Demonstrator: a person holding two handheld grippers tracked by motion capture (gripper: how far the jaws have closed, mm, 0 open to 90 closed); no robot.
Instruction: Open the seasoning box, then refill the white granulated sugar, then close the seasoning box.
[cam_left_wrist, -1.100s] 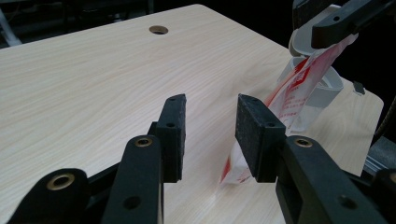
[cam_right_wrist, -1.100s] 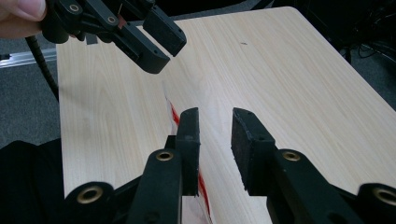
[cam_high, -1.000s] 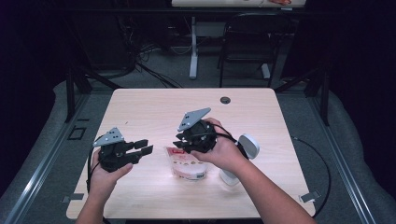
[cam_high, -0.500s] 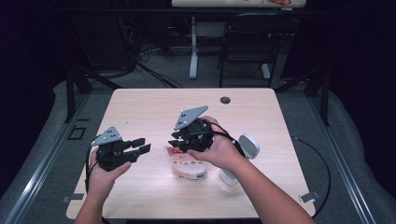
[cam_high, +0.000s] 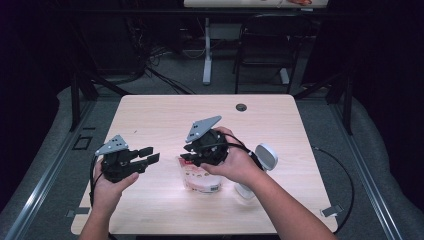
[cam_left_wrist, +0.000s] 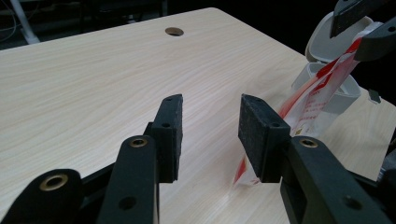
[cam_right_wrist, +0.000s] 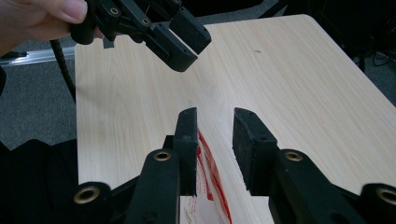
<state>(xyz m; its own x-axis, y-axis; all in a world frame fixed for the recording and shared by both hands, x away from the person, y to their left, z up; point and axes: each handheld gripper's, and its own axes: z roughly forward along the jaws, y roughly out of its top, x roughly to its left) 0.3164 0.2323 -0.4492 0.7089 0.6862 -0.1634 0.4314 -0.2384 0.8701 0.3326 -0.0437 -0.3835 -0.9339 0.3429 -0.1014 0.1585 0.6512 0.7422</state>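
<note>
A red-and-white pouch (cam_high: 200, 180) stands on the table in front of the person. My right gripper (cam_high: 187, 158) hovers over its top. In the right gripper view the jaws (cam_right_wrist: 215, 116) are open. The pouch's top edge (cam_right_wrist: 208, 158) lies between them against the left pad, and a gap separates it from the other. My left gripper (cam_high: 150, 155) is held left of the pouch, pointing at it. Its jaws (cam_left_wrist: 210, 116) have just been opening, with nothing between them. The pouch (cam_left_wrist: 313, 93) leans up toward the right gripper (cam_left_wrist: 369, 25).
A white container (cam_high: 245, 190) with its flip lid (cam_high: 266, 156) open stands right of the pouch, behind it in the left gripper view (cam_left_wrist: 343, 95). The wooden table (cam_high: 160, 115) has a cable hole (cam_high: 241, 107) at the back. The left gripper (cam_right_wrist: 187, 35) shows in the right gripper view.
The left gripper's jaws stand a little wider apart than before. Both hands and the pouch have kept their places.
</note>
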